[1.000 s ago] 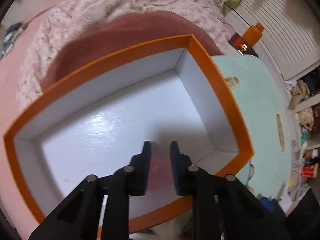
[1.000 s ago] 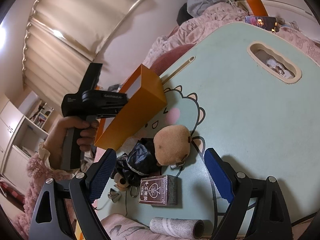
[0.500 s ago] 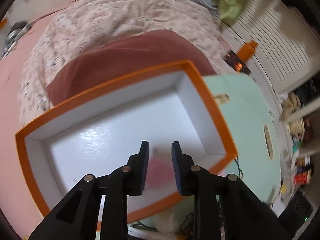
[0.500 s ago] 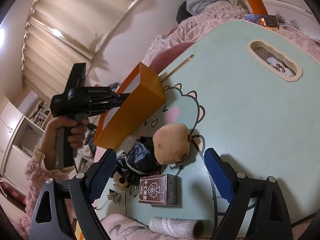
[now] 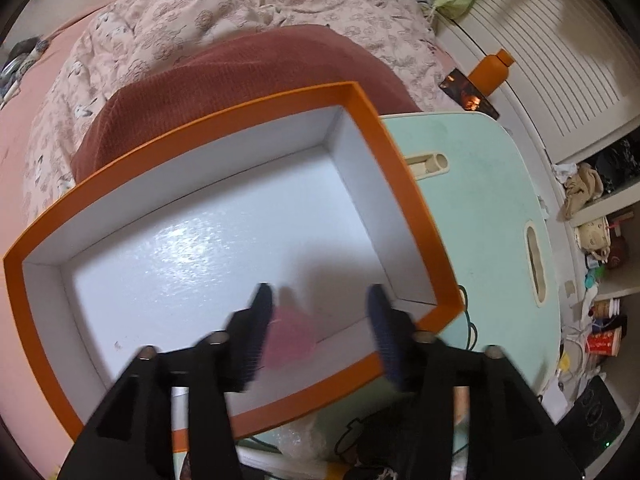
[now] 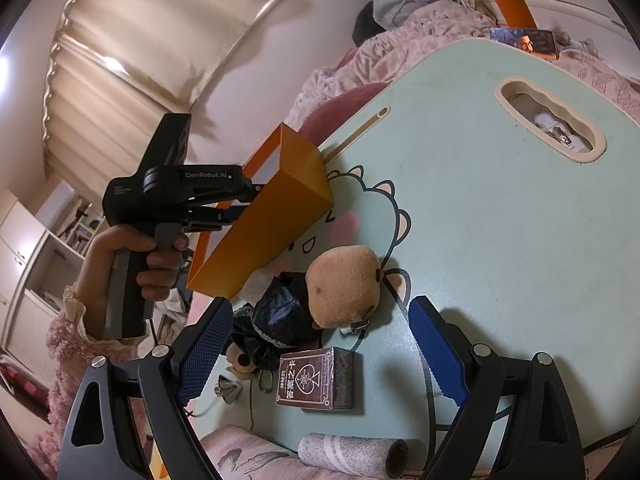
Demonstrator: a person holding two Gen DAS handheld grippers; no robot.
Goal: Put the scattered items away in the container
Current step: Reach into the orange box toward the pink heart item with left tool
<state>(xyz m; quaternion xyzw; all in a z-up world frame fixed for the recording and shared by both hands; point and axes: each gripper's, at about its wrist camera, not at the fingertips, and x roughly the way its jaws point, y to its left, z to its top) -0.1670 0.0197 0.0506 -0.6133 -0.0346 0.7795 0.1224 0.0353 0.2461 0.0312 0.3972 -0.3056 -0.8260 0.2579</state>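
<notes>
box [image 5: 404,208]: orange, white inside, at the bench's [image 6: 500,216] edge
pink item [image 5: 290,338]: blurred, over the box floor
left gripper [image 5: 318,320]: above the box, fingers opening, apart from the pink item
right gripper [image 6: 320,348]: fingers wide, empty, over plush [image 6: 344,284], card box [image 6: 316,380]

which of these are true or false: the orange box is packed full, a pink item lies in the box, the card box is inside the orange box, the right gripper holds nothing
1. The orange box is packed full. False: only one pink item shows on its white floor.
2. A pink item lies in the box. True, below the left gripper, whose jaws are opening.
3. The card box is inside the orange box. False: it lies on the green table.
4. The right gripper holds nothing. True.
</notes>
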